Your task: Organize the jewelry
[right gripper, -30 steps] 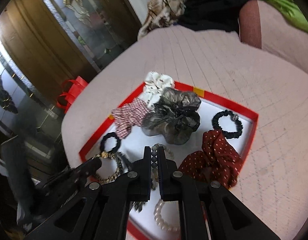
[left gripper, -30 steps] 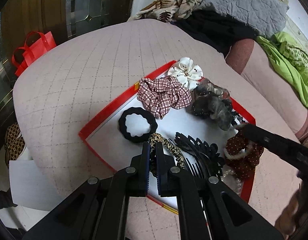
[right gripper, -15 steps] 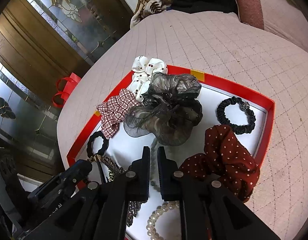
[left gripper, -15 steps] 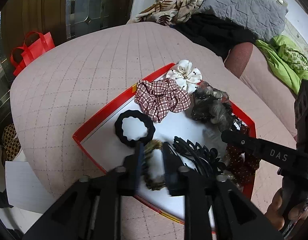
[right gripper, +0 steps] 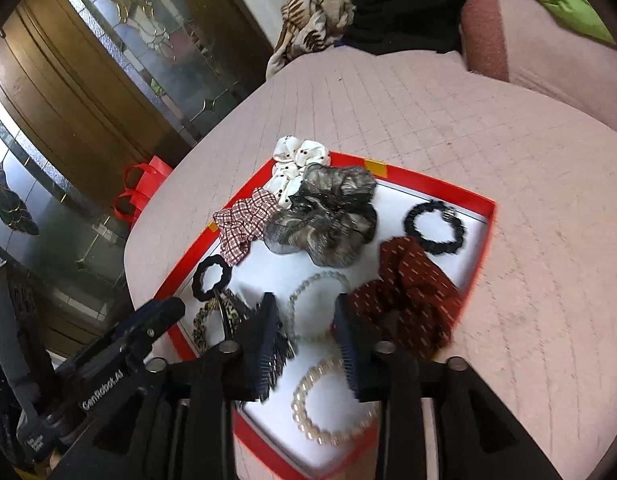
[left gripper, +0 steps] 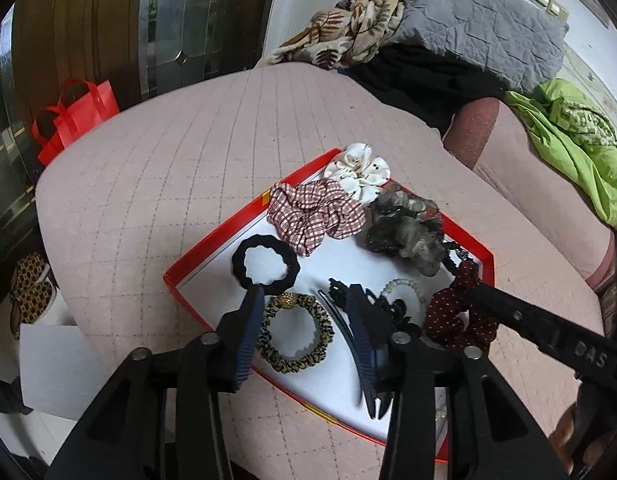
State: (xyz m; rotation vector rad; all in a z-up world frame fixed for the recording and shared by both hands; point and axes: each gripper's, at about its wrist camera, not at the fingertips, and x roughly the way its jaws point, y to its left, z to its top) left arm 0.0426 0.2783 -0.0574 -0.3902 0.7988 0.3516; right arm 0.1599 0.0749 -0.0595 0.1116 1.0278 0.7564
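A red-rimmed tray [left gripper: 212, 240] [right gripper: 440, 184] with a white floor lies on a pink quilted seat. My left gripper [left gripper: 304, 296] hangs just above it, its jaws opening, and a leopard hair tie [left gripper: 294, 334] lies loose on the tray between and below them. A black scrunchie [left gripper: 265, 266] and a black hair clip [left gripper: 372, 304] flank it. The right gripper [right gripper: 305, 302] is also opening above a clear bead bracelet [right gripper: 312, 308], which rests on the tray untouched. A pearl bracelet [right gripper: 320, 404] lies nearer, and a dark red dotted scrunchie [right gripper: 408, 300] sits to the right.
Plaid [left gripper: 314, 214], white [left gripper: 358, 168] and grey gauzy [left gripper: 406, 226] scrunchies fill the tray's far side, with a black hair tie [right gripper: 434, 228] at its right. Clothes and a grey cushion [left gripper: 480, 28] pile up behind. A red bag [left gripper: 74, 120] stands on the floor at the left.
Both grippers were shut, the left on the leopard hair tie and the right on the bead bracelet. Both have since opened, and those pieces now lie on the tray.
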